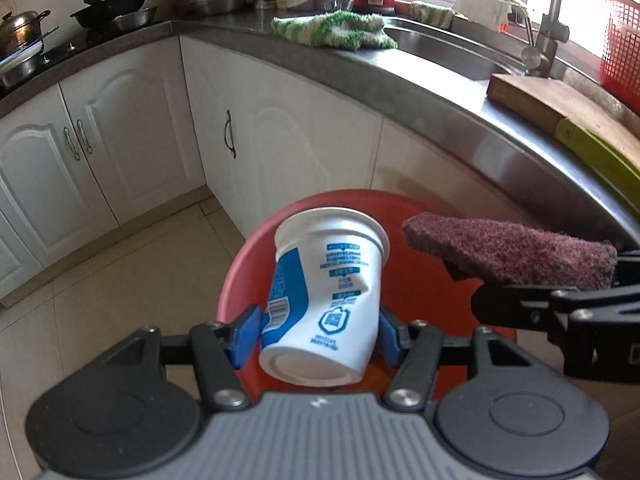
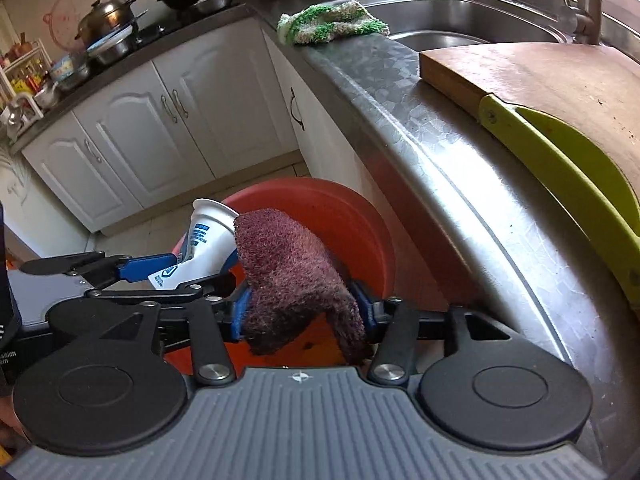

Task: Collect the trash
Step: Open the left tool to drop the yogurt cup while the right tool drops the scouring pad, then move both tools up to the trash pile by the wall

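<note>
A dented white cup (image 1: pixel 324 300) was gripped between the left gripper (image 1: pixel 318 330) pads, low in the frame's centre, over a red bin (image 1: pixel 420 292). A purple scouring pad (image 2: pixel 292 280) lay between the right gripper (image 2: pixel 304 312) jaws, centre frame; actual clamping could not be told.

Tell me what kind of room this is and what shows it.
A home kitchen, it seems: a steel sink set in the counter, pots and pans on a stove, and a wooden cutting board beside the sink.
</note>
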Available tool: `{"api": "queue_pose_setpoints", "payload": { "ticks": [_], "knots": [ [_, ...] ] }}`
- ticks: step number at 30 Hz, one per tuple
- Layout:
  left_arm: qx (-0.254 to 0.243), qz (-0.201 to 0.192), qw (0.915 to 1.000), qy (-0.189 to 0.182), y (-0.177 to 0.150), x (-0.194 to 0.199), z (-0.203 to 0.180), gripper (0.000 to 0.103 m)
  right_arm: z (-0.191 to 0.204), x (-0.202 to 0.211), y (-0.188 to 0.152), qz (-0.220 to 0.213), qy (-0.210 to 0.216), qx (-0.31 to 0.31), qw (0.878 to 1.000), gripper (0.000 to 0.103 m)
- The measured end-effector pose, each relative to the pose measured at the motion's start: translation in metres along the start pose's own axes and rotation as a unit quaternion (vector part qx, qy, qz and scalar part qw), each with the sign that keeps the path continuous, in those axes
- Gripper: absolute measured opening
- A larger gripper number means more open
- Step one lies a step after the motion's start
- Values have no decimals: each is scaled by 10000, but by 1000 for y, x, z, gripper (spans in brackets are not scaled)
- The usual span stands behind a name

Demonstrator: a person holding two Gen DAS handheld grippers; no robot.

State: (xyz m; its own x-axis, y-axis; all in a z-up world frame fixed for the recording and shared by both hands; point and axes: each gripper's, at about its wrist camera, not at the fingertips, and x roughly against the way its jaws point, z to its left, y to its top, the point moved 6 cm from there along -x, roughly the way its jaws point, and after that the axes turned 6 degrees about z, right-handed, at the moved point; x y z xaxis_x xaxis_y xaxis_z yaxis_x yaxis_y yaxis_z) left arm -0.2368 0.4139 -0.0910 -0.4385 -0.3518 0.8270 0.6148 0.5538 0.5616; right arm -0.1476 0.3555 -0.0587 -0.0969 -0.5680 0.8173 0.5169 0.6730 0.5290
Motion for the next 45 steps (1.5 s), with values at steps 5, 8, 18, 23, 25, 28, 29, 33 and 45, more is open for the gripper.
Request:
{"api": "queue_pose_setpoints", "payload": {
  "ticks": [5,8,18,23,25,28,29,33,45],
  "knots": [
    [-29,91,9999,61,2,-5,1,61,9,-8,4,3,-20,148,9999,79],
    [4,125,9999,104,1,-6,4,70,12,-7,-2,21,2,175,9998,83],
    [48,101,9996,271,5,-3,14,79,9,-8,-7,71,-27,321,9995,94],
    [89,89,9993,359,6,0,20,82,8,-12,-8,94,14,321,9994,101],
    [86,86,9993,367,7,0,21,82,7,-12,-8,102,45,299,9995,102],
    [67,74,9992,375,7,2,21,83,7,-12,-9,109,53,257,9996,103],
    [59,75,9992,376,7,2,20,83,7,-12,-9,100,50,253,9996,103],
    [35,75,9991,406,8,2,19,84,7,-8,-12,66,37,247,9997,103],
    [-119,8,9989,442,10,13,10,87,2,22,-12,-258,-191,413,9986,103]
  ]
}}
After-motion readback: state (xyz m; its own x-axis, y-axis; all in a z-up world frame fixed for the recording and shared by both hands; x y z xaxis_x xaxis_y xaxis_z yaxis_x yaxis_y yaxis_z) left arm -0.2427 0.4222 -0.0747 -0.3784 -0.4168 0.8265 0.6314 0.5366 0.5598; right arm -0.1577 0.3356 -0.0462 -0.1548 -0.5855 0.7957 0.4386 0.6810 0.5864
